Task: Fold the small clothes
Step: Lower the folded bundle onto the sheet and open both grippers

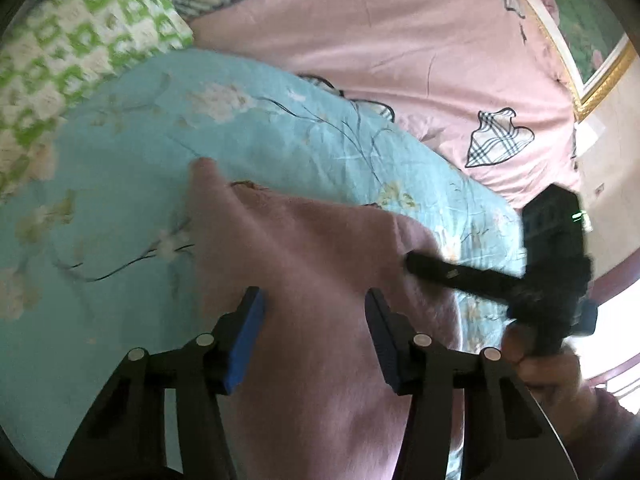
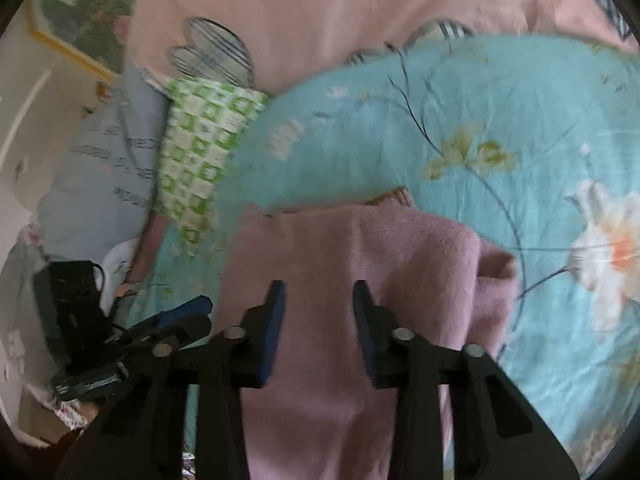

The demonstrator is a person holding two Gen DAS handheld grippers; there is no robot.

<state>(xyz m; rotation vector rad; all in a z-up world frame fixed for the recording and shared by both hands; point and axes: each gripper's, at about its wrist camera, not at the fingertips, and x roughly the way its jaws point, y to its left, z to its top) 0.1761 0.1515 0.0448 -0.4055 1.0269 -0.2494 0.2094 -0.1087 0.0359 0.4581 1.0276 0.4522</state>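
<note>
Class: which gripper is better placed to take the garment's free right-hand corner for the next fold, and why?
Probably the right gripper: the pink garment has its loose corner on that side, while the left gripper is farther away.

A bedroom in a home. A bed fills both views, spread with a turquoise floral quilt [image 1: 280,128] over a pink duvet [image 1: 400,40] printed with plaid hearts. A green-and-white checked pillow [image 1: 80,40] lies at its edge, and a gold-framed flower painting [image 1: 576,20] hangs on the cream wall [image 1: 612,152].
</note>
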